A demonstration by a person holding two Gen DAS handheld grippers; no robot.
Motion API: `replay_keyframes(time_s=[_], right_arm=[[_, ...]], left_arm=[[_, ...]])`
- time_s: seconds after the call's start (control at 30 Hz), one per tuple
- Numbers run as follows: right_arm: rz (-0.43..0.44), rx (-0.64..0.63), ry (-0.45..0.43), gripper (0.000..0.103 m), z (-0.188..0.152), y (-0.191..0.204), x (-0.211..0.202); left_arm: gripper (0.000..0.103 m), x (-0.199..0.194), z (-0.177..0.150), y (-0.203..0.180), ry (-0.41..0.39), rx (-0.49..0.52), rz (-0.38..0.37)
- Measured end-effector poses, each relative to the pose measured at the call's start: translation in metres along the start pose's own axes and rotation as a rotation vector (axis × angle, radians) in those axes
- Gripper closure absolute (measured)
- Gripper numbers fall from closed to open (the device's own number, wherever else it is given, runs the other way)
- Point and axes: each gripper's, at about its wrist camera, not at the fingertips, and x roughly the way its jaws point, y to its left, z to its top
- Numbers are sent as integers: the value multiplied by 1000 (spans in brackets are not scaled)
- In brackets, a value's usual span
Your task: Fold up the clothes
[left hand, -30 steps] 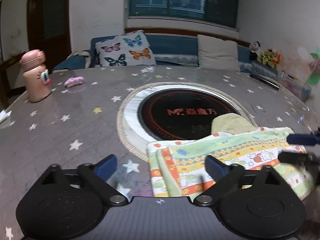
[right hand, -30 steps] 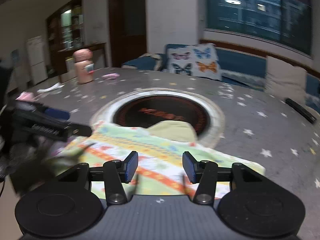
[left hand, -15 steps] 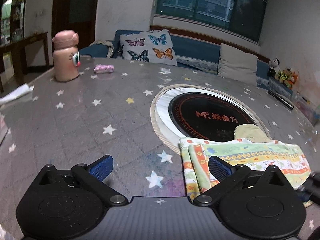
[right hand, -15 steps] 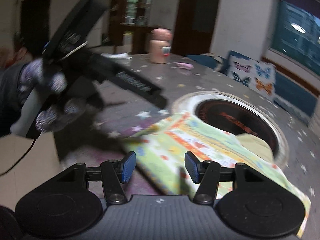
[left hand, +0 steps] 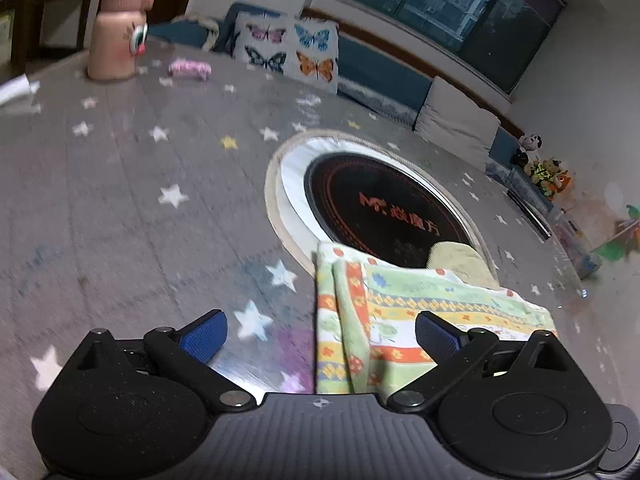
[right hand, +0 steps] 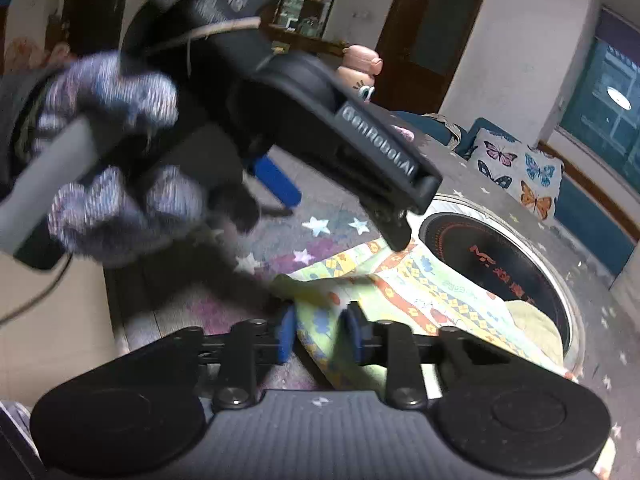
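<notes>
Cloth [left hand: 404, 312], one folded piece with bright patterns, lies low in the middle of the frame, by one round cooktop [left hand: 380, 212]. Left gripper [left hand: 320, 330] hangs wide open, holding nothing. Right gripper [right hand: 318, 334] is nearly closed, pinching the cloth's edge.
</notes>
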Motion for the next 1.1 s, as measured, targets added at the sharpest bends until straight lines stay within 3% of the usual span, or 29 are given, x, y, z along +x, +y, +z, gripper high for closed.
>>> replay_keyframes(time_s=[0.23, 0.37, 0.47, 0.53, 0.63, 0.77, 0.87, 1.03, 1.1], right_arm=[[-1, 69, -48, 90, 4, -14, -16], [5, 115, -80, 91, 3, -23, -30], [20, 139, -95, 92, 0, -27, -39], [33, 152, -101, 92, -3, -28, -44], [57, 182, -104, 91, -7, -32, -49], [88, 236, -107, 90, -13, -40, -55], [55, 280, -113, 89, -22, -52, -67], [-118, 395, -77, 86, -48, -99, -78], [-212, 442, -54, 78, -61, -121, -78]], left_arm=[[13, 7, 3, -4, 64, -118, -95], [20, 15, 3, -6, 112, -206, -192], [34, 21, 2, -10, 132, -211, -231], [58, 24, 1, -11, 139, -211, -239], [82, 26, 0, -11, 144, -208, -240], [86, 30, -1, -12, 150, -204, -240], [86, 32, -2, -12, 155, -201, -240], [86, 36, -4, -12, 164, -196, -241], [86, 37, -4, -13, 165, -193, -239]])
